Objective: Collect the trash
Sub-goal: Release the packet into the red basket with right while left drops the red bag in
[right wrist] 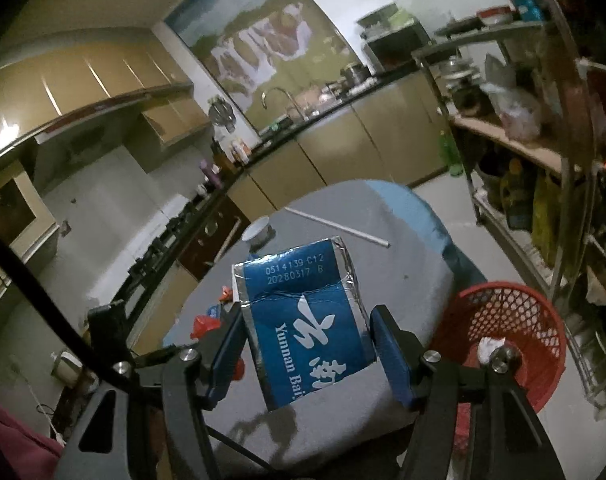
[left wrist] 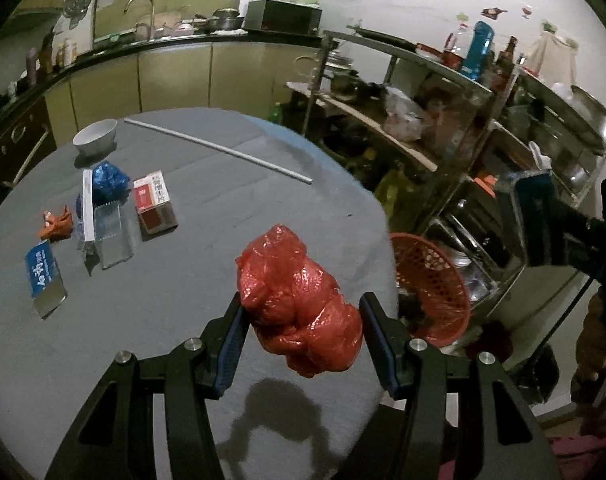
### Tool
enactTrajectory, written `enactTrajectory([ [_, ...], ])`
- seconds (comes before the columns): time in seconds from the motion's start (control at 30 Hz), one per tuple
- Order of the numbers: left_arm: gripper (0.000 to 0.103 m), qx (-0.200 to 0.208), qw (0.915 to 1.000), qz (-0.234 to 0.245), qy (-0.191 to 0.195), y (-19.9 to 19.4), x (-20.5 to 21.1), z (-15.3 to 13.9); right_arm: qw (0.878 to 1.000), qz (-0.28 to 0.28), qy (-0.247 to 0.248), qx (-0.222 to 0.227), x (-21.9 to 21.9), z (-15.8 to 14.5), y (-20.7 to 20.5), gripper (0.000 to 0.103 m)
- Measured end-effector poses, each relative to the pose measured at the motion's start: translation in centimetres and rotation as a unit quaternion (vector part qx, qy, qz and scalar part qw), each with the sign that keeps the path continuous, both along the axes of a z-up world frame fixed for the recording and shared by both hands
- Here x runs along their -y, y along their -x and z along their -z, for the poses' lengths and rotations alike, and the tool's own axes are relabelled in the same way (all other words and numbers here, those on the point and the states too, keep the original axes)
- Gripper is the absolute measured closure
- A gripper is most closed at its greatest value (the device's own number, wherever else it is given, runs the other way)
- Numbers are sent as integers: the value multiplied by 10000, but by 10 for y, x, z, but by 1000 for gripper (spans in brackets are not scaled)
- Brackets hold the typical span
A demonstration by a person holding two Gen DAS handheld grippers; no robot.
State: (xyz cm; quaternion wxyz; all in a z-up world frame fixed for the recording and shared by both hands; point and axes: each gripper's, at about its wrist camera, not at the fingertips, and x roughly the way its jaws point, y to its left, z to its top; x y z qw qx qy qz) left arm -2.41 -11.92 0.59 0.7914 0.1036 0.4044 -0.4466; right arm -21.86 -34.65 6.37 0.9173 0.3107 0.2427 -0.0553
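My left gripper (left wrist: 301, 334) pinches the crumpled red plastic bag (left wrist: 299, 304) above the grey table (left wrist: 207, 208); my right gripper (right wrist: 307, 354) clamps the blue foil packet (right wrist: 303, 320). Releasing short of the red mesh basket (right wrist: 515, 312) risks drops; the slick bag could slip.

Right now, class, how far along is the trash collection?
Done: one white crumpled scrap already lies in the red basket. In hand: the left gripper holds a red plastic bag; the right gripper holds a blue box. Left on the table: orange wrapper, blue bag, red-and-white box, blue packet.
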Motion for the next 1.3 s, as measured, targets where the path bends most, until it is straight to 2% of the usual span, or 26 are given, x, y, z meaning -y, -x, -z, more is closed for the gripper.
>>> enactTrajectory([
  [0.17, 46, -174, 9997, 86, -142, -2, 13, 13, 9993, -7, -290, -250, 12, 27, -15, 38],
  [0.33, 46, -108, 9997, 232, 26, 11, 33, 0, 9981, -6, -582, -212, 30, 49, -12, 38],
  [0.5, 45, 45, 9981, 605, 145, 38, 68, -15, 9936, 303, -1081, -146, 67, 84, 16, 38],
  [0.67, 45, -45, 9939, 1097, 41, 61, 117, -10, 9794, 932, -1779, 213, 119, 116, 62, 37],
  [0.87, 45, -616, 9884, 1385, -103, 68, 176, 12, 9657, 1273, -2250, 257, 159, 150, 79, 37],
  [0.97, 45, -622, 9863, 1517, -167, 76, 196, 20, 9633, 1225, -2373, 267, 168, 161, 75, 36],
  [1.1, 42, -814, 9830, 1633, -205, 80, 215, 34, 9607, 1116, -2537, 125, 170, 176, 65, 35],
  [1.3, 36, -1148, 9809, 1556, -229, 69, 229, 49, 9488, 1230, -2909, -85, 183, 197, 57, 30],
])
